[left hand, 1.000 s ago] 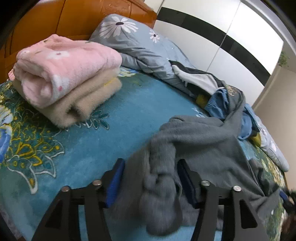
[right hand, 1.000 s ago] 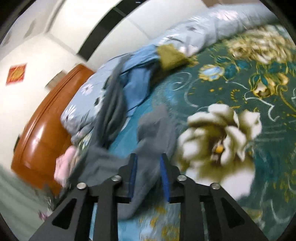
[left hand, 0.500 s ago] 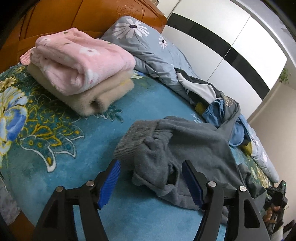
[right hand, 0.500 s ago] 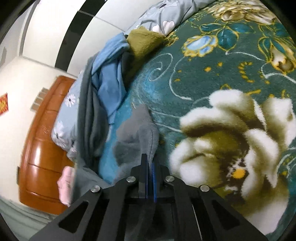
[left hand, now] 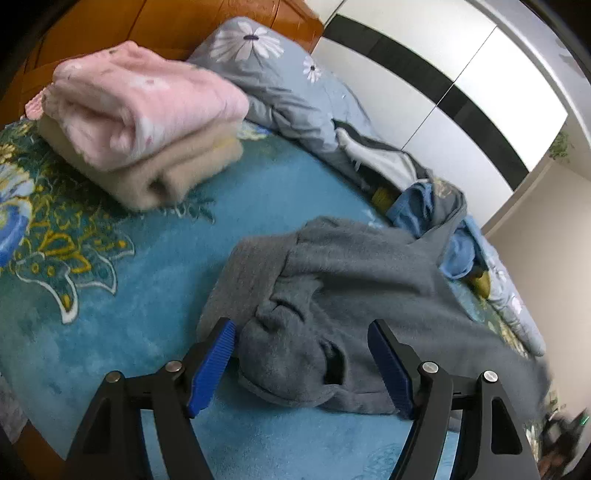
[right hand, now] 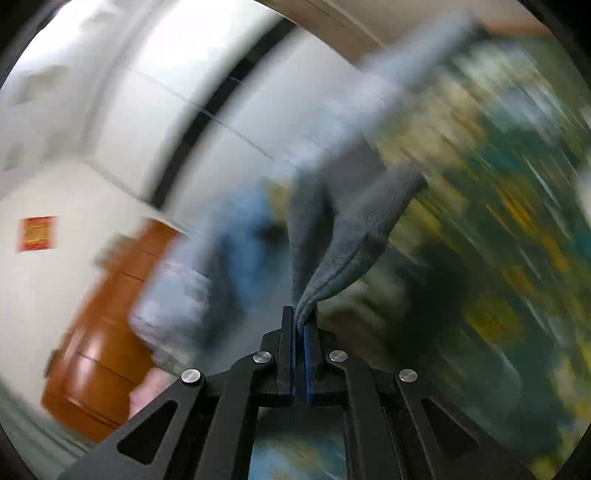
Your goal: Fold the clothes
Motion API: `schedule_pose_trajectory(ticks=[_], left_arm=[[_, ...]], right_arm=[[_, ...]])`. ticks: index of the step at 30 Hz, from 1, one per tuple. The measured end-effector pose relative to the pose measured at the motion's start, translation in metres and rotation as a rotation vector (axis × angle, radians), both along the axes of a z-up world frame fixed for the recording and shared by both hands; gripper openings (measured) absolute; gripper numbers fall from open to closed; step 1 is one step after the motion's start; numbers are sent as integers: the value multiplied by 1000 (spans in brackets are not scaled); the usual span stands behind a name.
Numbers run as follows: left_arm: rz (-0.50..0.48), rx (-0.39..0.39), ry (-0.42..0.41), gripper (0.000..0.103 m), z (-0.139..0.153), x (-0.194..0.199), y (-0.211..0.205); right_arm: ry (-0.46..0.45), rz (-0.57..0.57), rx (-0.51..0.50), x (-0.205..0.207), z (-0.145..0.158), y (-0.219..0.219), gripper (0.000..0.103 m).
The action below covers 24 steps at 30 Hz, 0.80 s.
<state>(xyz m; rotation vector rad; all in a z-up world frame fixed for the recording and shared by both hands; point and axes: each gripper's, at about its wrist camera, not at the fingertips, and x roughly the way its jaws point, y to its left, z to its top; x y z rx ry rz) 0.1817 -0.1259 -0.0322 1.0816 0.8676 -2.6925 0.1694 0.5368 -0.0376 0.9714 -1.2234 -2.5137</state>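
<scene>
Fingers of the left gripper (left hand: 303, 363) spread wide and opening further, blue pads either side of a bunched end of the grey fleece garment (left hand: 354, 295), neither pad pressing it. Spread rumpled on the teal flower-patterned bed blanket (left hand: 140, 295), near centre, stretching away to the right. Far left: folded pink fluffy garment (left hand: 144, 99) stacked on a folded beige fluffy garment (left hand: 177, 166), in front of the orange wooden headboard (left hand: 155, 18). Beyond, right of the stack: grey-blue pillow with white daisies (left hand: 266, 62), then a heap of unfolded clothes in blue and grey (left hand: 432, 199) along the far edge, close against the grey garment's far side. White wardrobe doors with a black band (left hand: 436, 88) behind.

Right wrist view heavily blurred. Fingers of the right gripper (right hand: 302, 325) clamped tight on an edge of the grey fleece garment (right hand: 354, 236), cloth lifted and fanning away from the tips. Smeared around it: headboard at left, blanket at right.
</scene>
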Motion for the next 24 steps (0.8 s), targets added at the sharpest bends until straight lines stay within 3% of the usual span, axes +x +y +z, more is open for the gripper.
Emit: schedule_pose_trajectory(ticks=[3, 8, 13, 22, 24], left_arm=[[10, -10, -28, 78, -4, -4, 3], [20, -7, -41, 78, -6, 0, 0], [74, 47, -76, 78, -20, 11, -16], [88, 212, -64, 78, -36, 15, -26], [82, 288, -41, 78, -40, 12, -29]], right_arm=[[-53, -56, -83, 20, -36, 15, 3], [-50, -30, -12, 13, -27, 9, 3], [-72, -5, 20, 11, -32, 9, 5], [-80, -41, -11, 33, -46, 25, 6], [-81, -57, -40, 33, -49, 29, 9]])
